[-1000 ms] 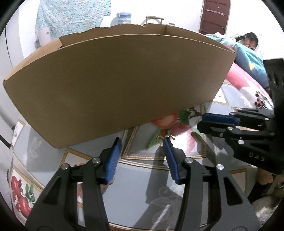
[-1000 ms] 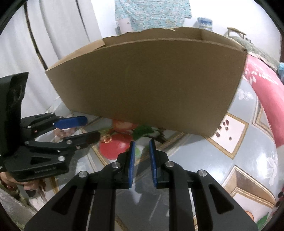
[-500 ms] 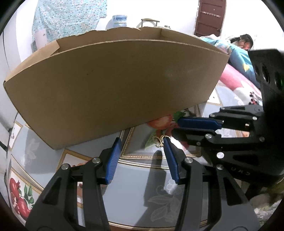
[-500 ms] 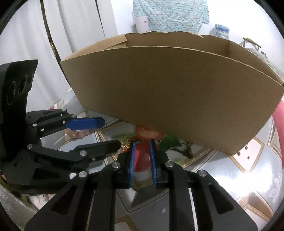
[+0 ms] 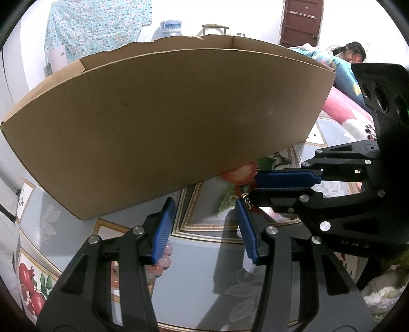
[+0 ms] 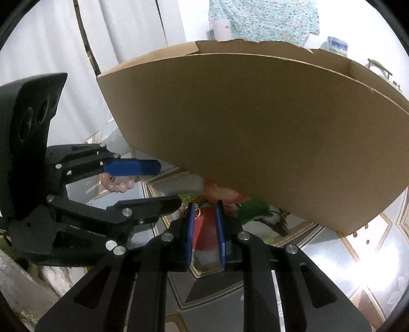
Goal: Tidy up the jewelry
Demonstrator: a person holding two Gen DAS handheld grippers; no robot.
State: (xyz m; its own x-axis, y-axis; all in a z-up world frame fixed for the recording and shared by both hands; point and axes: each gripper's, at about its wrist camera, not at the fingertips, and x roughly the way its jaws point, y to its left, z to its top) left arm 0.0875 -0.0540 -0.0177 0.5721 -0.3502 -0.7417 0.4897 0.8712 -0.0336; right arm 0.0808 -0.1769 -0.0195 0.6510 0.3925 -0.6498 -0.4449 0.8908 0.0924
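Nearest in the left wrist view we see the left gripper [image 5: 204,224] with its blue pads spread wide and nothing between them; it hangs low over the glossy patterned tablecloth [image 5: 204,275]. A pink bead bracelet [image 5: 163,260] lies on the cloth under the left-hand pad, partly hidden by the finger. Just beyond the right-hand pad's tip we make out a small gold earring [image 5: 246,197] on the fruit print.

In the right wrist view the right gripper [image 6: 205,224] stands with its pads at a narrow gap, empty, and the gold earring [image 6: 196,210] sits at the tip of its left-hand pad; we cannot tell whether it touches. The bracelet [image 6: 117,184] shows again between the left gripper's [image 6: 163,184] fingers.

Behind both grippers an open cardboard box [image 5: 163,122] rests on the cloth. Farther back we see a floral garment [image 5: 97,28] hanging, and a dark door [image 5: 301,23].
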